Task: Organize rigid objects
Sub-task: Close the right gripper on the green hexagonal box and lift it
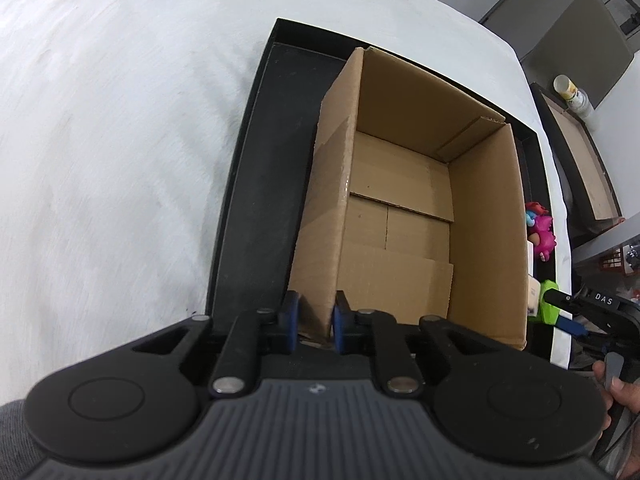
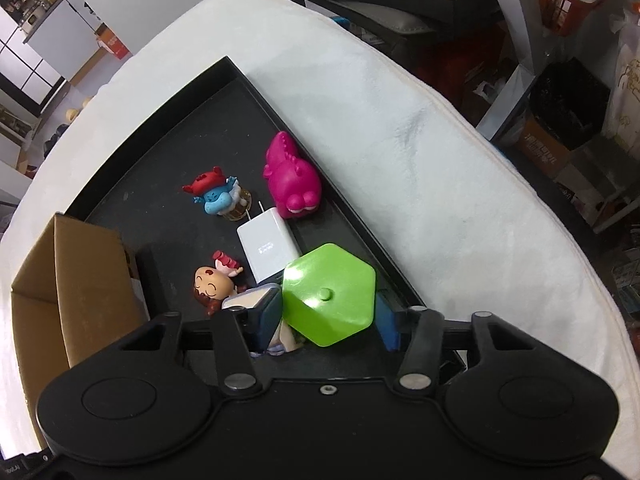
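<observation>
Your left gripper (image 1: pixel 314 318) is clamped on the near wall of the cardboard box (image 1: pixel 404 184) sitting in the black tray (image 1: pixel 256 184). Your right gripper (image 2: pixel 326 314) is closed on the green hexagonal piece (image 2: pixel 329 294), just beside the white charger (image 2: pixel 268 246).

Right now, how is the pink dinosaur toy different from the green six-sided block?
The pink dinosaur toy is rounded, with a spiked back and a snout; the green six-sided block is flat-topped with straight edges and a small knob. The dinosaur lies free on the black tray; the block sits between the fingers of the right gripper, which is shut on it. Both look like smooth, shiny plastic.
</observation>
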A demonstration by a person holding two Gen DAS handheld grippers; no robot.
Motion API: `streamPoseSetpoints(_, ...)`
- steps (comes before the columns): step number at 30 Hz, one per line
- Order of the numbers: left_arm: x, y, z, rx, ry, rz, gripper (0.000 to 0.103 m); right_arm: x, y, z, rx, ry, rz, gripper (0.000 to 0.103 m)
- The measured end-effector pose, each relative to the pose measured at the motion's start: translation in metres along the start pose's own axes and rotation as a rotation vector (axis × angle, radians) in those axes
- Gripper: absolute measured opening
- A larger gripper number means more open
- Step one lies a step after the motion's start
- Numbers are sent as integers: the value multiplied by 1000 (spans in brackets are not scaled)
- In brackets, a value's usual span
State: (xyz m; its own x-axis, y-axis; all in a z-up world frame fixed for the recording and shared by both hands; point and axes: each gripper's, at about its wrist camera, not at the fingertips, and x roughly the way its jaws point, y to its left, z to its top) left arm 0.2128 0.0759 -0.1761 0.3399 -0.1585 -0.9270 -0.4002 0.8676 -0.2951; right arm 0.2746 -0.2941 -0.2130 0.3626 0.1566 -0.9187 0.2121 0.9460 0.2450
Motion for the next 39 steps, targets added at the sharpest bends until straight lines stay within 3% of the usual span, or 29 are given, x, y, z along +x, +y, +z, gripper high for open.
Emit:
streamPoseSetpoints(2,-2,4,-3,-2,-9,-7,16,-3,-3,2,13,2,16,30)
streamPoseSetpoints(7,-4,8,-7,-1,-23,-14,16,-1,-2,2,-3,20,18,32)
streamPoseSetpoints(10,-5,10,-9,-2,-34,-15,17,0,-1,5,10,33,4,38)
streamPoseSetpoints(15,-7,14,-13,-15,-44,-24,17,1,3,9,30,35,14,62)
streamPoseSetpoints(25,-7,15,-16,4,-53,-38,18,19,14,7,-5,34,-91,63)
streamPoseSetpoints(27,-7,16,-15,3,-49,-43,18,25,18,6,-33,50,-115,57)
streamPoseSetpoints(28,-6,16,-15,2,-48,-46,18,26,18,4,-39,54,-111,52)
streamPoseSetpoints(39,-5,15,-17,9,-53,-57,18,-7,26,9,-115,-3,-50,51)
